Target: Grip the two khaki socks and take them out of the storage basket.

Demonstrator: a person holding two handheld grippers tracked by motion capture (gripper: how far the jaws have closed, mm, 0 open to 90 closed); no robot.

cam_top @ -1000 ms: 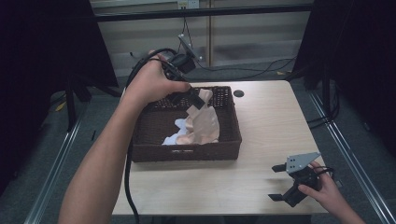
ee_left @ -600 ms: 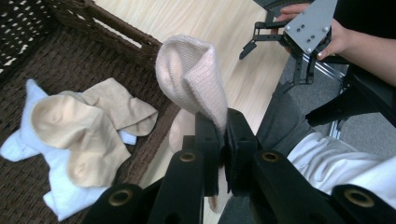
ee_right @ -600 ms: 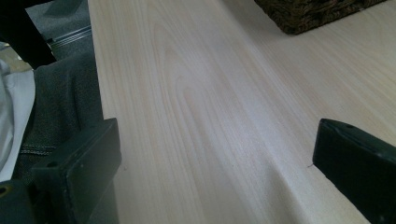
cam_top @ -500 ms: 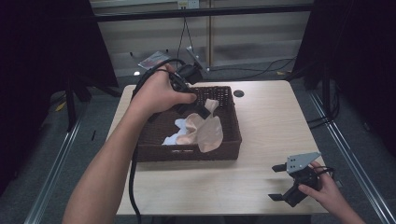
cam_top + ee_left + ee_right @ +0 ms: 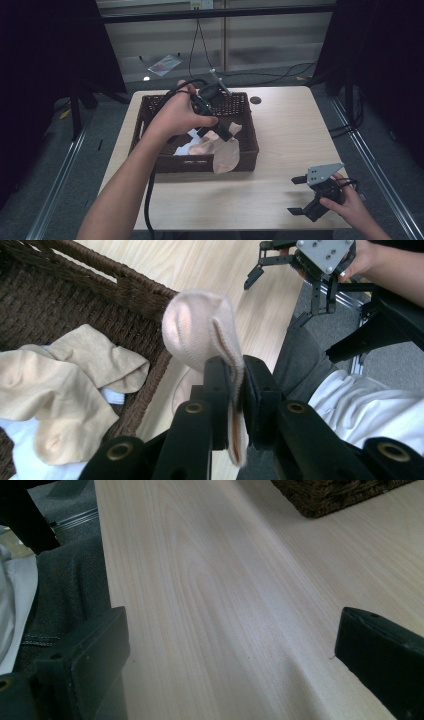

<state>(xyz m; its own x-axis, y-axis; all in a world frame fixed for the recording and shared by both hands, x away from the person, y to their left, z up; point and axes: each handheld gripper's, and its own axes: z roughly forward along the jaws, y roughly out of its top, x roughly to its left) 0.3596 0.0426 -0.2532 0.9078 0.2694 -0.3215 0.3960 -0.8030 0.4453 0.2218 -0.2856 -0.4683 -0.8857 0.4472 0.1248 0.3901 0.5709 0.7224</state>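
Our left gripper (image 5: 218,131) has lifted a pale sock (image 5: 202,335) above the basket (image 5: 247,150), fingers clamped on its cuff; our right gripper (image 5: 306,196) rests spread on the tabletop (image 5: 280,130).

We saw a light wooden table (image 5: 280,135) with a small dark round hole (image 5: 256,100) near its 12 o'clock edge. Around it lay grey floor (image 5: 60,185), with metal rails (image 5: 57,180) running along the 9 and 3 o'clock sides. At 12 o'clock a pale panelled wall (image 5: 270,40) stood behind a dark horizontal bar (image 5: 215,14), black cables (image 5: 280,77) trailing below it. Dark curtains (image 5: 45,50) hung at 10 and 2 o'clock.
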